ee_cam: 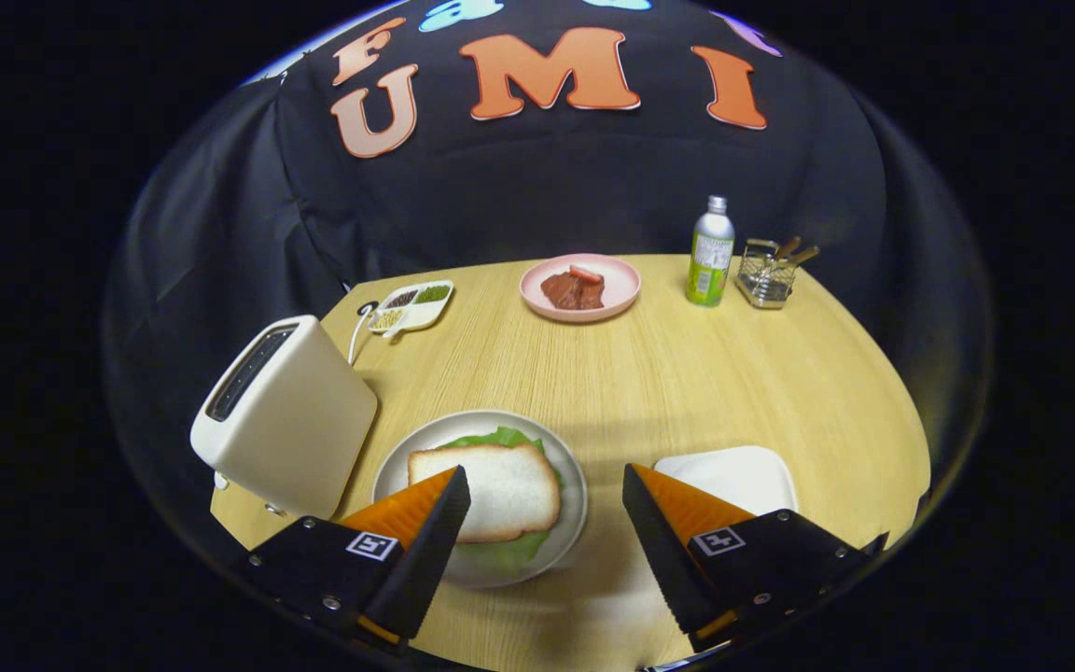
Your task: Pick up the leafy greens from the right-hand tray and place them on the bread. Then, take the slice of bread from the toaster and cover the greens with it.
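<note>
The gripper (pixel 545 523) hangs with jaws wide, holding nothing. The bread (pixel 500 490) lies on the greens (pixel 500 437) on the near plate (pixel 567 467); it looks soft and light, best pinched gently at its edges.

Matt wood-grain table (pixel 649 373), metal bottle (pixel 711 252)

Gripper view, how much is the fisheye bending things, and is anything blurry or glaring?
Gripper view: the table edge curves strongly; the toaster leans. Bread on its plate is sharp; the far bottle stays legible in shape. Soft glare on the white tray. The open gripper casts faint shadow.
</note>
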`<state>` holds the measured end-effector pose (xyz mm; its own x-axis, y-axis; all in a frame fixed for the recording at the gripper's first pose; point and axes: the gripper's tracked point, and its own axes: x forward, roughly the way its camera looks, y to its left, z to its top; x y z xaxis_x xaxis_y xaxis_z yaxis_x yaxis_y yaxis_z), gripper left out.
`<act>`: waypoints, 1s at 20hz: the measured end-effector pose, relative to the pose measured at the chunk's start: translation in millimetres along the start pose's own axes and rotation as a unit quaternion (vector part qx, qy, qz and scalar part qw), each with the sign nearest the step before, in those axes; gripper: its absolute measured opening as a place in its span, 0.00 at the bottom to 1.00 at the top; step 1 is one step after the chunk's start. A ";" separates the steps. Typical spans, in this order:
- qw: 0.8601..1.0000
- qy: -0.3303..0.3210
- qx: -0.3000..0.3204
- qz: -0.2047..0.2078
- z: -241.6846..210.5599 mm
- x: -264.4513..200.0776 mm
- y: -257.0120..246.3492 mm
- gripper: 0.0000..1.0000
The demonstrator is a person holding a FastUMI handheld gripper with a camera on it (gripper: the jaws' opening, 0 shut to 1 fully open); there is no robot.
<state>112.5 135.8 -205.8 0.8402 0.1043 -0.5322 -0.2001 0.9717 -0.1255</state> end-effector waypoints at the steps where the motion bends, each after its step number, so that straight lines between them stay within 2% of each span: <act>1: 1.000 -0.017 -0.003 -0.005 14.8 -9.9 -6.1 0.99; 6: 0.995 -0.096 -0.014 -0.025 79.8 -64.7 -30.2 0.98; 11: 0.986 -0.163 -0.013 -0.042 122.8 -114.2 -46.3 0.98; 20: 0.968 -0.242 -0.005 -0.071 146.2 -165.7 -77.5 0.98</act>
<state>62.5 74.2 14.6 0.9968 0.0581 -0.0552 -0.0671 0.9818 -0.1776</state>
